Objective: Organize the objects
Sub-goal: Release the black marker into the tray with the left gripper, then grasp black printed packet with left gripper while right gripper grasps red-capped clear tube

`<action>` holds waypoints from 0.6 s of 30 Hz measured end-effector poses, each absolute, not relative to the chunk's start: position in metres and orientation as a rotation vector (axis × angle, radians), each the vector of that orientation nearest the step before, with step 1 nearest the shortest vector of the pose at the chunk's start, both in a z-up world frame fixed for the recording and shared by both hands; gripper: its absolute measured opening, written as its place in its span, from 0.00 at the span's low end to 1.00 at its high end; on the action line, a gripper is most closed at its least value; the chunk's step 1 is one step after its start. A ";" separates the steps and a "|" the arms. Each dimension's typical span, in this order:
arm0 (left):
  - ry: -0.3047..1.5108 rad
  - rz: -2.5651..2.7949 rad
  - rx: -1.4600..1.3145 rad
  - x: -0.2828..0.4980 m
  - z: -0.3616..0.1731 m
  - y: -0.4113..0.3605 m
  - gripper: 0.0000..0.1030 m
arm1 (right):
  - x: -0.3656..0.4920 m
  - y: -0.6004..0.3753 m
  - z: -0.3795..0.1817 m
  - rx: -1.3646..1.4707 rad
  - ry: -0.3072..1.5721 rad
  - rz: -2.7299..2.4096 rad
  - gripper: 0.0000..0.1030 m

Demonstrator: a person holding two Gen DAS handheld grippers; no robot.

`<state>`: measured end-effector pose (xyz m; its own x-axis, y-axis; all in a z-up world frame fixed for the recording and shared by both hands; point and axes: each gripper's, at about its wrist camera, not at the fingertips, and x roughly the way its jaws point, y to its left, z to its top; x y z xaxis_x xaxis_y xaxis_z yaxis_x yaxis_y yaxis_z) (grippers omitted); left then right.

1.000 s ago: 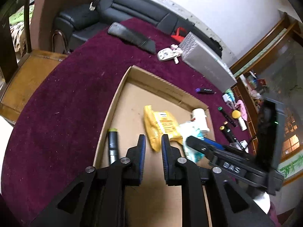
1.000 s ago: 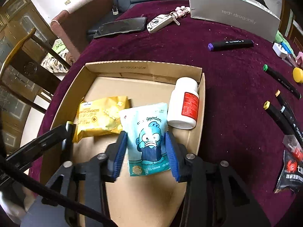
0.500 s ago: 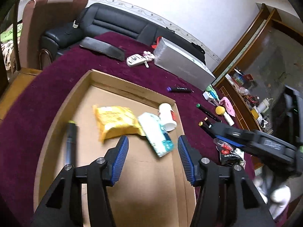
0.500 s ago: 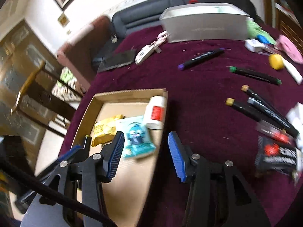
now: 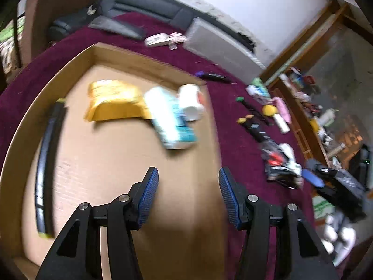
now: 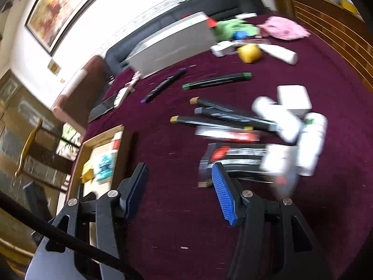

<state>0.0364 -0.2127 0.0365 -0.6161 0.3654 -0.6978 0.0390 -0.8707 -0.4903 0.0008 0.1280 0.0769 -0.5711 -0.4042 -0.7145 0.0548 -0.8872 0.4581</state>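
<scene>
A shallow cardboard box (image 5: 130,53) lies on the maroon tablecloth. It holds a yellow snack packet (image 5: 112,100), a pale blue packet (image 5: 170,121), a white bottle (image 5: 191,100) and a black marker (image 5: 49,154) along its left wall. My left gripper (image 5: 187,191) is open and empty above the box's near right part. My right gripper (image 6: 179,186) is open and empty over the cloth, right of the box (image 6: 81,154). Several black markers (image 6: 209,116), a black and red packet (image 6: 233,156) and white tubes (image 6: 312,137) lie ahead of it.
A grey carton (image 6: 172,46) stands at the table's back. A yellow ball (image 6: 249,52), pink cloth (image 6: 284,29), green item (image 6: 233,29), a key fob (image 6: 121,95) and a dark phone (image 6: 102,109) lie on the cloth. A sofa and chairs stand behind.
The right gripper has released the blue packet in the box and swung right over the loose markers. The left gripper has opened wide and drawn back. Both views are motion-blurred.
</scene>
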 end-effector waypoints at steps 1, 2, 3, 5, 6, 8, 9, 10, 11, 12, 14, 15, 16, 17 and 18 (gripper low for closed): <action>-0.690 2.567 -1.244 0.040 0.044 -0.205 0.47 | 0.000 0.137 0.074 1.295 -0.585 -2.516 0.54; -0.691 2.556 -1.223 0.043 0.050 -0.198 0.47 | -0.001 0.147 0.070 1.310 -0.608 -2.521 0.54; -0.701 2.538 -1.209 0.044 0.055 -0.192 0.47 | -0.001 0.154 0.067 1.316 -0.627 -2.519 0.54; -0.714 2.495 -1.194 0.046 0.062 -0.177 0.47 | -0.001 0.166 0.061 1.320 -0.675 -2.507 0.54; -0.707 2.483 -1.194 0.046 0.063 -0.170 0.47 | -0.001 0.172 0.058 1.319 -0.694 -2.501 0.54; -0.674 2.455 -1.210 0.046 0.064 -0.151 0.48 | -0.002 0.183 0.052 1.320 -0.744 -2.498 0.54; -0.666 2.441 -1.216 0.047 0.064 -0.144 0.47 | -0.002 0.190 0.051 1.307 -0.777 -2.504 0.54; -0.661 2.424 -1.221 0.047 0.063 -0.138 0.47 | -0.002 0.196 0.051 1.288 -0.803 -2.509 0.54; -0.659 2.414 -1.225 0.047 0.062 -0.133 0.47 | -0.004 0.202 0.053 1.271 -0.812 -2.508 0.54; -0.659 2.405 -1.231 0.047 0.061 -0.129 0.47 | -0.006 0.205 0.054 1.265 -0.805 -2.507 0.54; -0.670 2.383 -1.241 0.047 0.058 -0.121 0.47 | -0.014 0.212 0.057 1.255 -0.788 -2.525 0.54; -0.676 2.376 -1.244 0.048 0.056 -0.120 0.47 | -0.019 0.216 0.057 1.259 -0.786 -2.548 0.54; -0.681 2.369 -1.249 0.048 0.054 -0.119 0.47 | -0.025 0.221 0.054 1.271 -0.780 -2.563 0.55; -0.686 2.365 -1.257 0.048 0.053 -0.118 0.47 | -0.030 0.223 0.050 1.295 -0.766 -2.566 0.56; -0.687 2.364 -1.260 0.049 0.052 -0.117 0.47 | -0.036 0.224 0.045 1.333 -0.754 -2.564 0.56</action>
<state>0.0487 -0.1170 0.0521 -0.5294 0.5326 -0.6604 -0.0955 -0.8109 -0.5774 -0.0357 0.2236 0.0452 -0.5921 -0.3565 -0.7227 -0.0915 -0.8613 0.4998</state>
